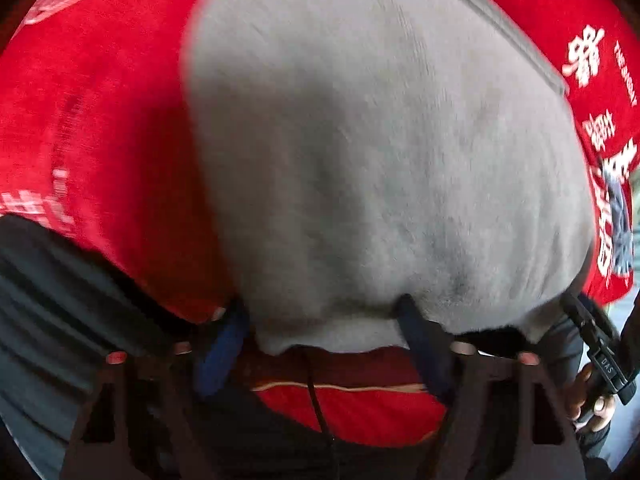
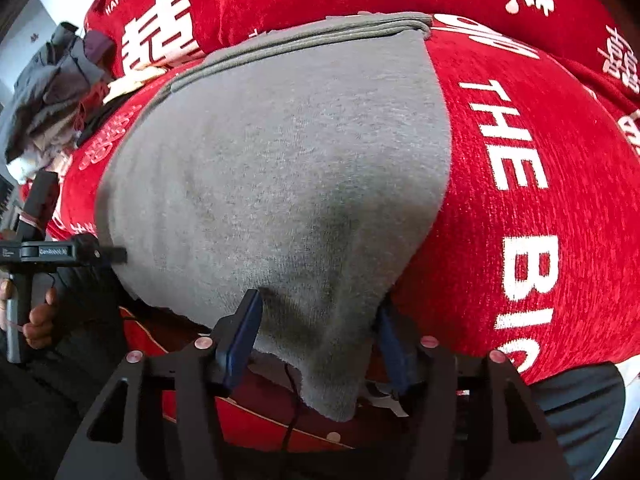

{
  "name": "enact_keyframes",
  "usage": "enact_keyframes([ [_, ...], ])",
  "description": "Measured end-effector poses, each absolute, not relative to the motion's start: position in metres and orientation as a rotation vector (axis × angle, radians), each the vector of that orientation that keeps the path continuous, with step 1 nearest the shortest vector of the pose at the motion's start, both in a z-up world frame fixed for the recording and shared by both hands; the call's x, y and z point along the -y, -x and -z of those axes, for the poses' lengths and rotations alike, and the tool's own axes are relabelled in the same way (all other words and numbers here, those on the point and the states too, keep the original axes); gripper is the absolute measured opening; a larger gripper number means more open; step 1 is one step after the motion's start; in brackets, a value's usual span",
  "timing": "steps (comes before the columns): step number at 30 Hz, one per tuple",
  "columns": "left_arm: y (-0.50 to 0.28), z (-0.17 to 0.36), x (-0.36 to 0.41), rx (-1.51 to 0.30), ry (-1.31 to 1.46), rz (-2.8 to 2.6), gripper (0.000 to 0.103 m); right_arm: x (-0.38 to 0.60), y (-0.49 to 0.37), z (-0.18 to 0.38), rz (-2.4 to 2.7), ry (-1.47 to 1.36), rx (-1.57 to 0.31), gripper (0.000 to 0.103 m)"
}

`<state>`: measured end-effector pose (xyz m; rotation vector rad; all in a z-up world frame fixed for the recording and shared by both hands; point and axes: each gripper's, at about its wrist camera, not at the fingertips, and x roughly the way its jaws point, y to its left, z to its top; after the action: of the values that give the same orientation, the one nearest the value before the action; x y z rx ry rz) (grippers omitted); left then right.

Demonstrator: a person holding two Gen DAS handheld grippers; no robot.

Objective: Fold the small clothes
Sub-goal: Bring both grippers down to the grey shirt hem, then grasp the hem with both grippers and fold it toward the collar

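Both of your grippers are working the near edge of the grey garment (image 2: 280, 168), which lies spread on the red printed cloth (image 2: 540, 200). Your right gripper (image 2: 318, 322) has its jaws spread wide, blue pads on either side of a grey corner that droops between them. It is straddling the cloth, not pinching it yet. Your left gripper (image 1: 324, 324) looks the same: pads apart, the grey hem bunched in the gap, nothing clamped as far as the blurred left view shows.

So the step in hand, I'd judge, is taking hold of that hem for a fold toward the garment's far ribbed edge (image 2: 304, 36). Close on grey only; the red cloth sits directly beneath the hem and could get pinched with it. Take a full bite, not the drooping tip, or it may slip. Keep both grips level along the hem so the fold lands square.

The pile of other clothes (image 2: 48, 92) sits beyond the garment's left side, well apart.
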<state>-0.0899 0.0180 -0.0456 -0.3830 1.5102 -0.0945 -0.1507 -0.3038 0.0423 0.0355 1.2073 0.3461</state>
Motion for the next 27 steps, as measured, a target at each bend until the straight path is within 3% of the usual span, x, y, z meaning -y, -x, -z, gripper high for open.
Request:
enact_keyframes([
  [1,0.087,0.045,-0.016,-1.511,0.388,0.088,0.066,0.302,0.151,-0.043,-0.335,-0.015,-1.207,0.047],
  [2,0.088,0.044,-0.015,-1.508,0.398,0.108,0.045,0.301,0.151,-0.043,-0.332,-0.004,-1.213,0.015],
  [4,0.088,0.036,-0.006,-1.490,0.390,0.162,0.014,0.304,0.151,-0.043,-0.357,-0.039,-1.216,0.011],
  [18,0.086,-0.082,-0.011,-1.044,0.356,0.204,0.013,0.355,0.150,-0.126,-0.576,-0.421,-0.907,0.010],
  [27,0.043,-0.131,-0.041,-0.946,0.356,0.183,0.013,0.349,0.101,-0.172,-0.572,-0.459,-0.796,0.010],
])
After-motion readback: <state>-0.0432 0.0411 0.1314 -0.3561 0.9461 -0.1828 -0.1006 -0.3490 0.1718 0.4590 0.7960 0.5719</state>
